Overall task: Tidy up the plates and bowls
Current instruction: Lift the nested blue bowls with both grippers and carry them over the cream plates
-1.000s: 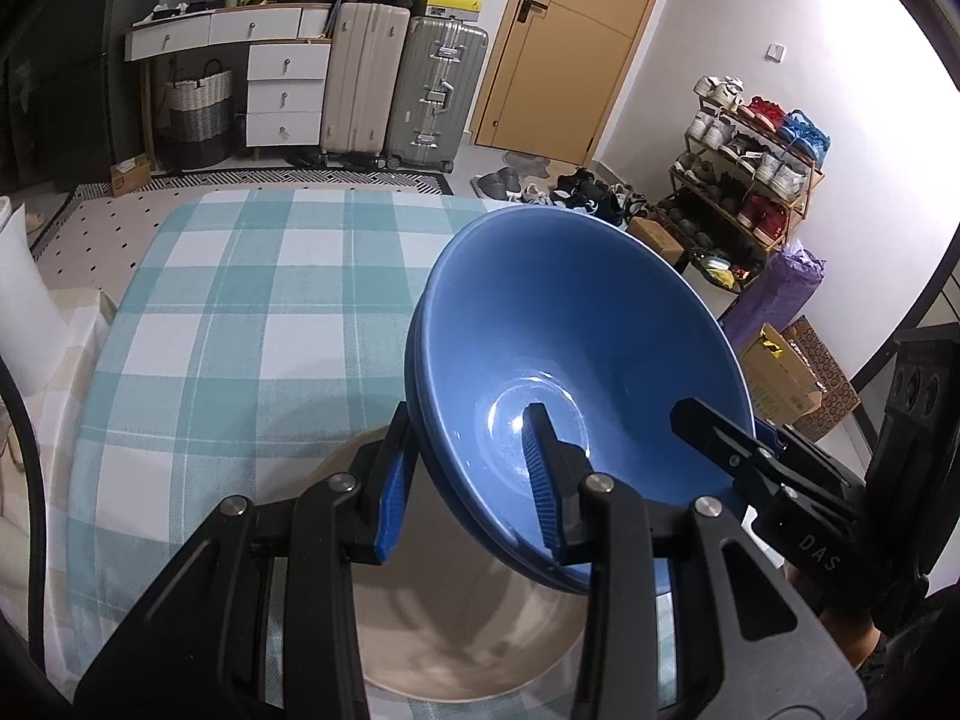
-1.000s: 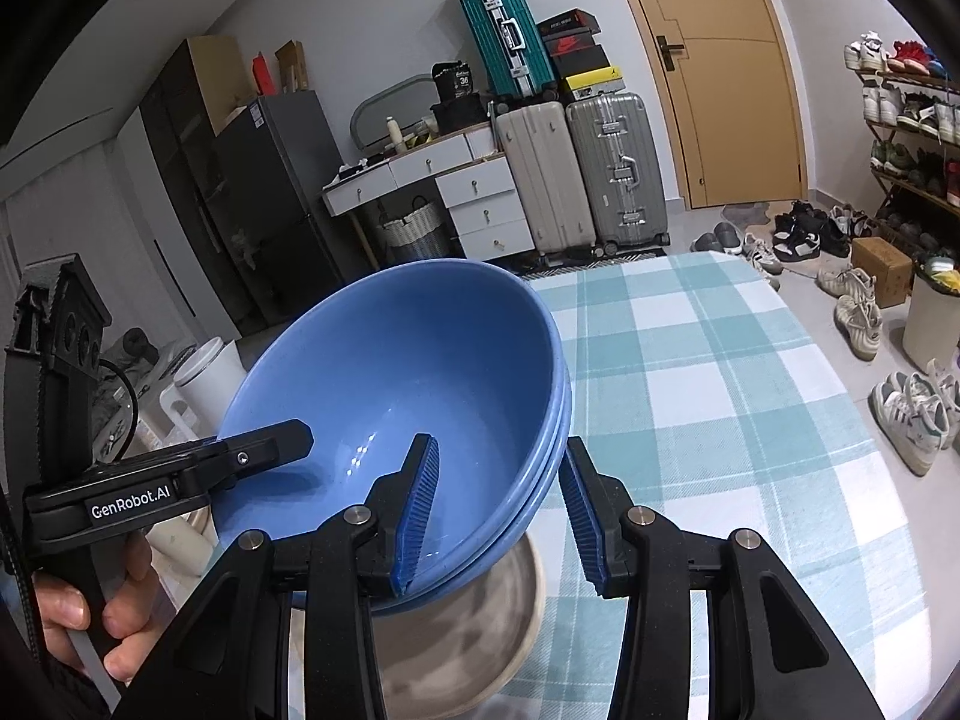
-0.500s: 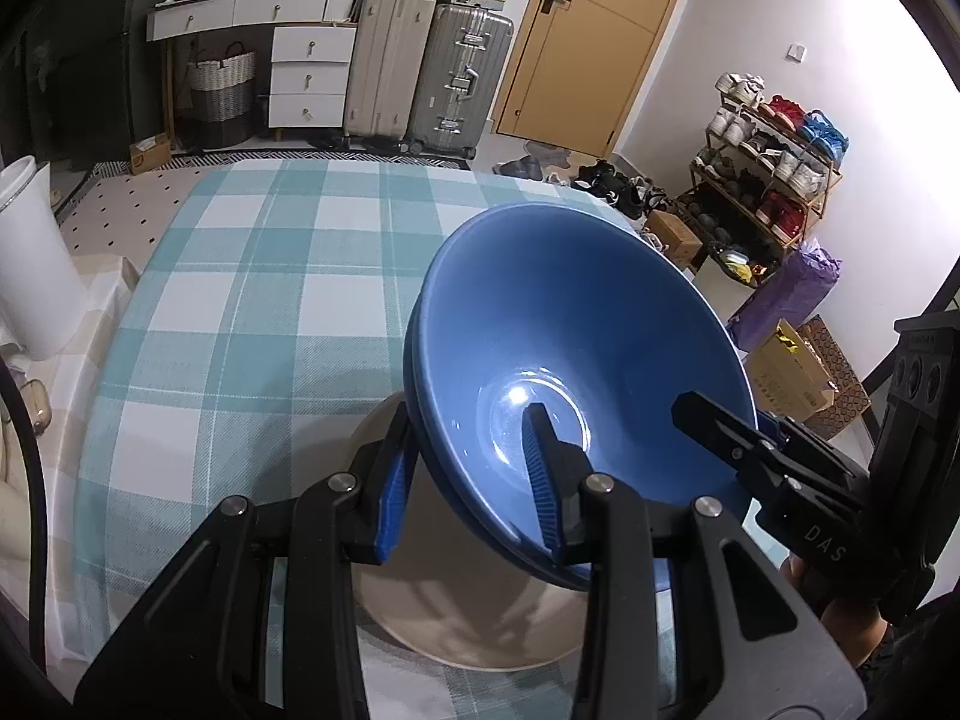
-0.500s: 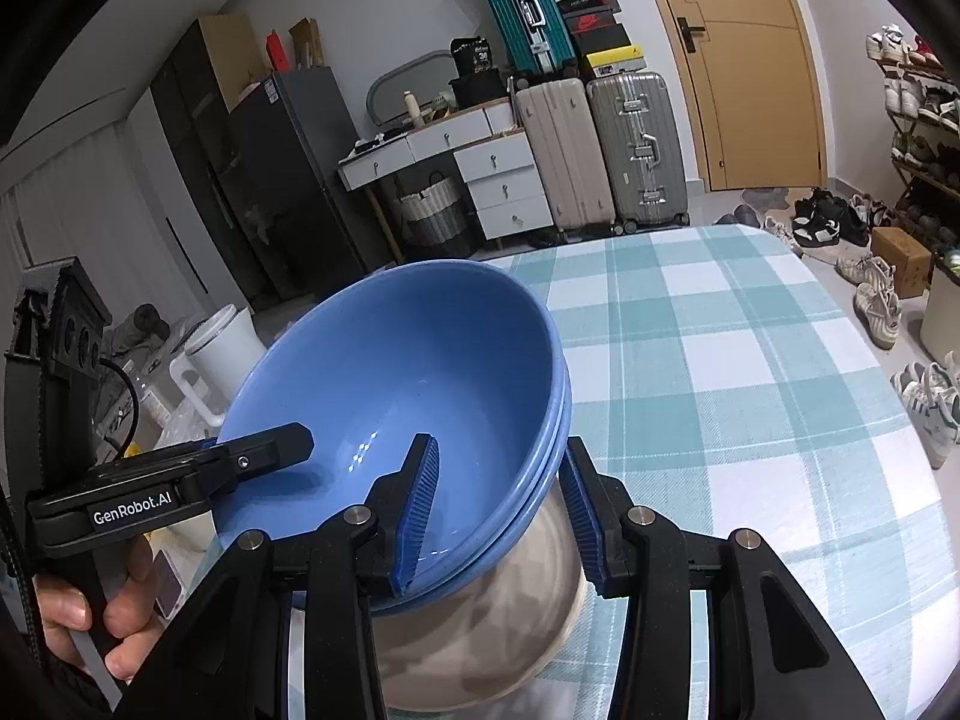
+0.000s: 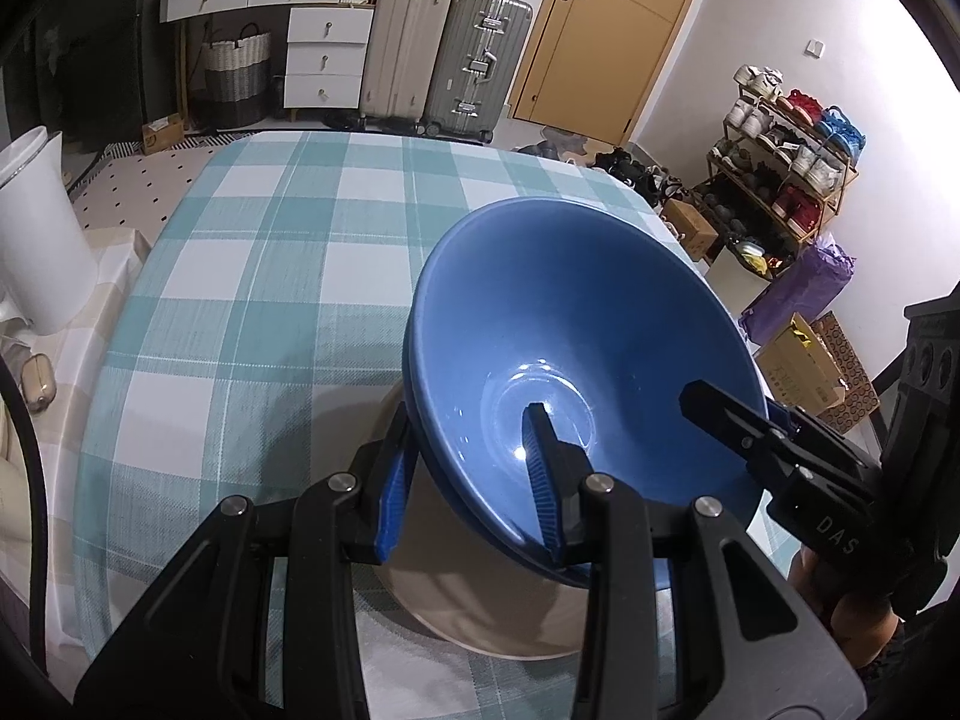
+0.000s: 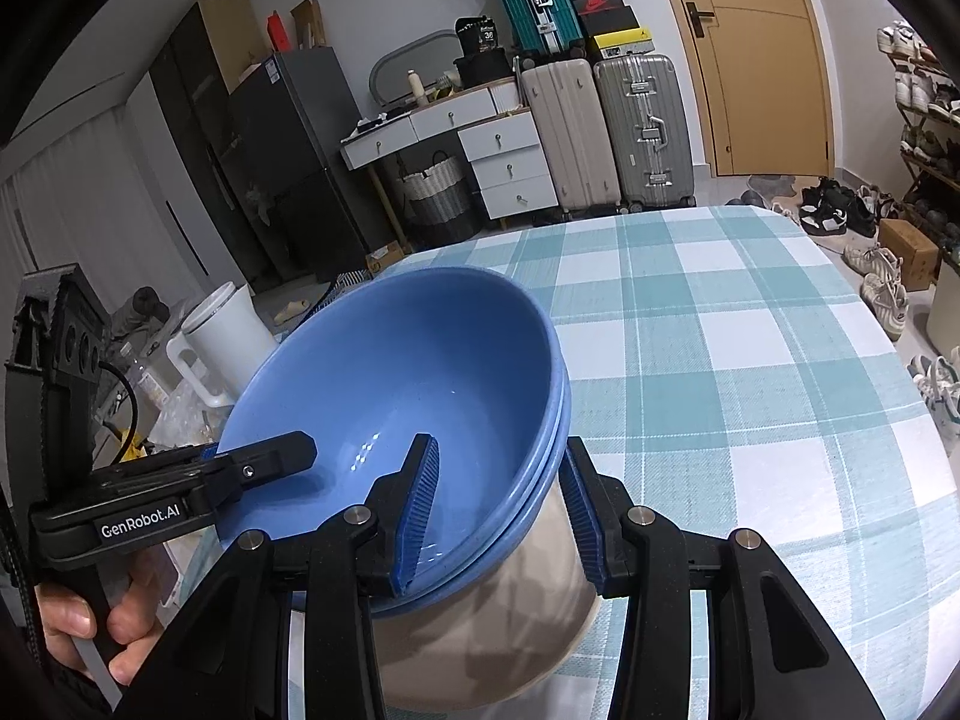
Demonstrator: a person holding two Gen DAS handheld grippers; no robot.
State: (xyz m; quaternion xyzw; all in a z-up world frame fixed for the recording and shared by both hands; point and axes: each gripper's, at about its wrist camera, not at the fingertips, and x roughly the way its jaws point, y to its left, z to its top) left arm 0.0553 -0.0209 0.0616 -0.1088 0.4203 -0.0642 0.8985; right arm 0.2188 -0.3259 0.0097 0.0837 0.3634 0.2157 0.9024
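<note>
Blue bowls: a nested stack of blue bowls [image 5: 576, 324] [image 6: 408, 372] hung tilted just above a beige plate [image 5: 480, 612] [image 6: 498, 630], carried between both tongs.
Left tongs: the left tongs [image 5: 468, 480] were partly closed, clamped on the stack's near rim, one blue pad inside the top bowl and one under the stack.
Right tongs: the right tongs [image 6: 501, 510] were partly closed on the opposite rim, one pad inside and one outside.
Plate: it lay on the worktop [image 5: 270, 276] [image 6: 720, 360], on a teal checked cloth near the front edge.
Hand: a person's hand [image 6: 84, 630] gripped the left handle.
</note>
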